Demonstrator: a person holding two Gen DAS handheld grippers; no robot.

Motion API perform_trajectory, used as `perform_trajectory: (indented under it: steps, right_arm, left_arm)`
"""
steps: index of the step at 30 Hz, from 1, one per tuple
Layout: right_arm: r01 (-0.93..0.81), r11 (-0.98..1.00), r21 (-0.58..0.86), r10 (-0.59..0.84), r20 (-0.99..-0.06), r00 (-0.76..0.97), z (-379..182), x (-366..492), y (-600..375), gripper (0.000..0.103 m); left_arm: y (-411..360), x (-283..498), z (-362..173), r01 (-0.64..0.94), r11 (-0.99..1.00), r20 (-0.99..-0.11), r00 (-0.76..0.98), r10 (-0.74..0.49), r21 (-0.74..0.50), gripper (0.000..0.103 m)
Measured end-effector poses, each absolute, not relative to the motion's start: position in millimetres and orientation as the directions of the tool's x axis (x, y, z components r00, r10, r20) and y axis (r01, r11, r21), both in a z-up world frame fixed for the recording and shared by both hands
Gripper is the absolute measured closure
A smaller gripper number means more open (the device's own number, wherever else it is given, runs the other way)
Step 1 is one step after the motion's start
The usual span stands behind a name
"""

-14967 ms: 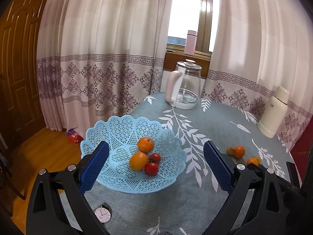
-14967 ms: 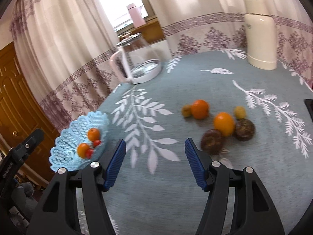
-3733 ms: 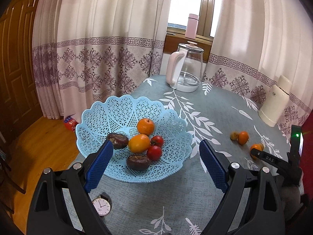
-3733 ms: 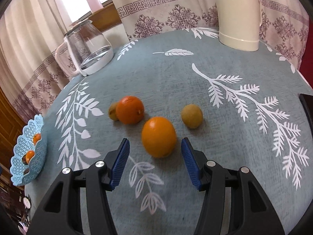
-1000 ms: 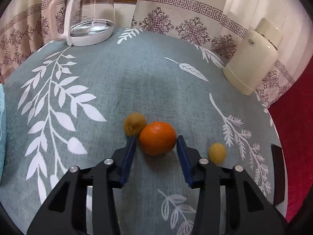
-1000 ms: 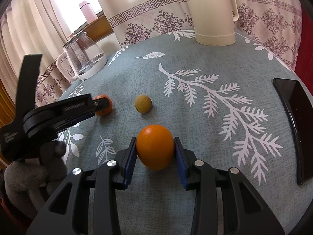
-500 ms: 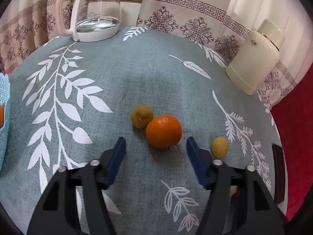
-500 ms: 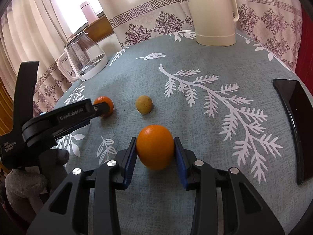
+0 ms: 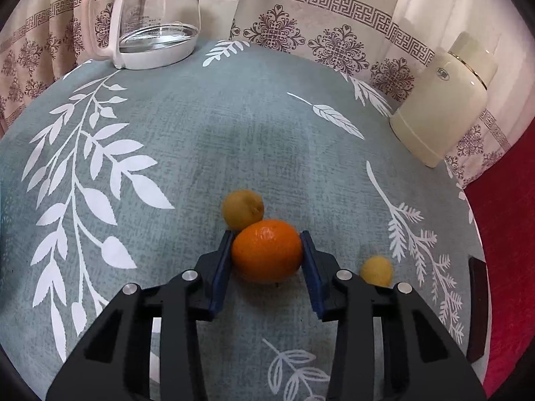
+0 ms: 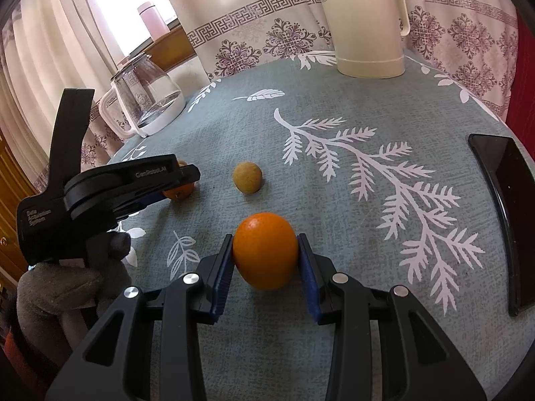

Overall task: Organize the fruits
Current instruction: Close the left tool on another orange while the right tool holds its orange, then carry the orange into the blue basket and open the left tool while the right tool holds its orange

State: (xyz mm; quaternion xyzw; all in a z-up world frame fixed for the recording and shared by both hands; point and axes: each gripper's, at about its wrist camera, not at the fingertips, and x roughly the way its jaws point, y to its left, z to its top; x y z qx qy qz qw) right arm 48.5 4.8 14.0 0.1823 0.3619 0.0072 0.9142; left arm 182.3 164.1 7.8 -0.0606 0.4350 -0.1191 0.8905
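Each tool pinches an orange on the leaf-print surface [image 9: 200, 153]: left tool [image 9: 266, 256] grips the mandarin [image 9: 266, 254], right tool [image 10: 264, 253] the rounder orange [image 10: 264, 250]. Firm, light, smooth-skinned fruit likely holds best across its widest middle, squeezed gently

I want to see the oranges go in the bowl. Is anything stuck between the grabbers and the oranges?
No. The left gripper is shut on one orange, the right gripper on another orange. A small yellowish fruit touches the left one's far side only. The bowl is out of view.
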Motion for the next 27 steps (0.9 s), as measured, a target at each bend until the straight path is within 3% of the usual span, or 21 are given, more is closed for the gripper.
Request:
perform_trajectory:
  steps: [12, 27]
  right_arm:
    - [0.091, 0.922, 0.377, 0.175, -0.616, 0.768, 19, 42, 1, 0.066]
    - [0.04, 0.903, 0.427, 0.234, -0.568, 0.789, 24, 36, 2, 0.066]
  left_arm:
    - [179, 145, 24, 0.195, 0.957, -0.731, 0.618, -0.29, -0.215, 0.063]
    - [227, 108, 44, 0.104, 0.984, -0.69, 0.703, -0.175, -0.143, 0.063]
